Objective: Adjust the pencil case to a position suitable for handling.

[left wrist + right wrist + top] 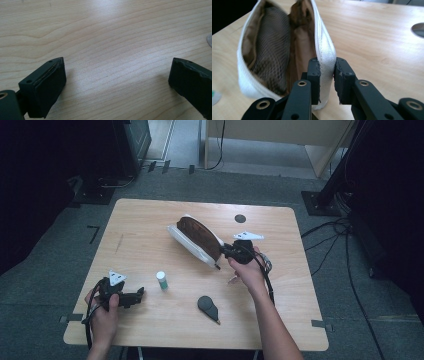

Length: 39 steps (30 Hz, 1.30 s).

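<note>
**A:** What sits at the centre of the table?

**B:** A white zip pouch (pixel 196 240) with a brown mesh lining lies unzipped, its mouth gaping. The right gripper (pixel 226 252) pinches the pouch's near rim, jaws closed on the white fabric wall (pixel 325 60) beside the zip teeth.

**A:** And around the pouch?

**B:** Toward the person from the pouch, a small white bottle with a green cap (pixel 162 280) stands upright; right of it, also on the person's side of the pouch, lies a dark teardrop-shaped object (pixel 207 306). The left gripper (pixel 140 294) rests well to the pouch's near left, jaws spread wide over bare wood (pixel 112 50), holding nothing.

**A:** How should the step be handled?

**B:** The pouch looks held open for loading. The right grip ought to stay firm on the rim and lift it slightly, keeping the mouth wide and facing the bottle. The left should take the bottle low around its body, upright, and clear the zip edge going in.
</note>
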Motion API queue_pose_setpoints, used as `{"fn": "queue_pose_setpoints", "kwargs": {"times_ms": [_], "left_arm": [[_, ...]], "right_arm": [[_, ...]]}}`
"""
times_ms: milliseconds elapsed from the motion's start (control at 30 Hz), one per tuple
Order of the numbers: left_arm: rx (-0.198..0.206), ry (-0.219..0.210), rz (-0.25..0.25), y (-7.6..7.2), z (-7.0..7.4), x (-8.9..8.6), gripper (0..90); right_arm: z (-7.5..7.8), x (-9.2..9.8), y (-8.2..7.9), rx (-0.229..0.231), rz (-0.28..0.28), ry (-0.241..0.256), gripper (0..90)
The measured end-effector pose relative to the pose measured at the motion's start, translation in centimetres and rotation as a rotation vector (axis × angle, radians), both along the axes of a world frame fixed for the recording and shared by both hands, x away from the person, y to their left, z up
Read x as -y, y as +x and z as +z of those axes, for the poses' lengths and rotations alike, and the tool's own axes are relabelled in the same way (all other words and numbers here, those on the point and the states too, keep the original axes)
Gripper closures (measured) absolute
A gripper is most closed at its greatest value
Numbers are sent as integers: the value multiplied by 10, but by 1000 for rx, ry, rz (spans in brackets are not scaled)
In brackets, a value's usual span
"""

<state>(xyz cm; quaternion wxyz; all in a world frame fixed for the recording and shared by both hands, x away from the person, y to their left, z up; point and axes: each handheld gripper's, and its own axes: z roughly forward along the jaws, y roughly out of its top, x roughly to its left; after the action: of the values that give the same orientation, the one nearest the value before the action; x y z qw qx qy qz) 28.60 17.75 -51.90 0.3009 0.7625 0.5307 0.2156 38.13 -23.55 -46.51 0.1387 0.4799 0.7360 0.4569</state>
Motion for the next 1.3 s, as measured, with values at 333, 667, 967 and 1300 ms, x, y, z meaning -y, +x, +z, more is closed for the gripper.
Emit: {"fn": "queue_pose_setpoints", "kwargs": {"times_ms": [333,667,967,1300], "left_arm": [[0,0,0,0,0,0,15],[0,1,0,0,0,0,15],[0,1,0,0,0,0,15],[0,1,0,0,0,0,15]], "right_arm": [[1,-3,-24,-26,44,18,775],[-3,-9,-14,-46,6,5,589],[-9,-25,-7,-38,-16,-18,742],[-10,-40,-25,-56,-24,1,748]]}}
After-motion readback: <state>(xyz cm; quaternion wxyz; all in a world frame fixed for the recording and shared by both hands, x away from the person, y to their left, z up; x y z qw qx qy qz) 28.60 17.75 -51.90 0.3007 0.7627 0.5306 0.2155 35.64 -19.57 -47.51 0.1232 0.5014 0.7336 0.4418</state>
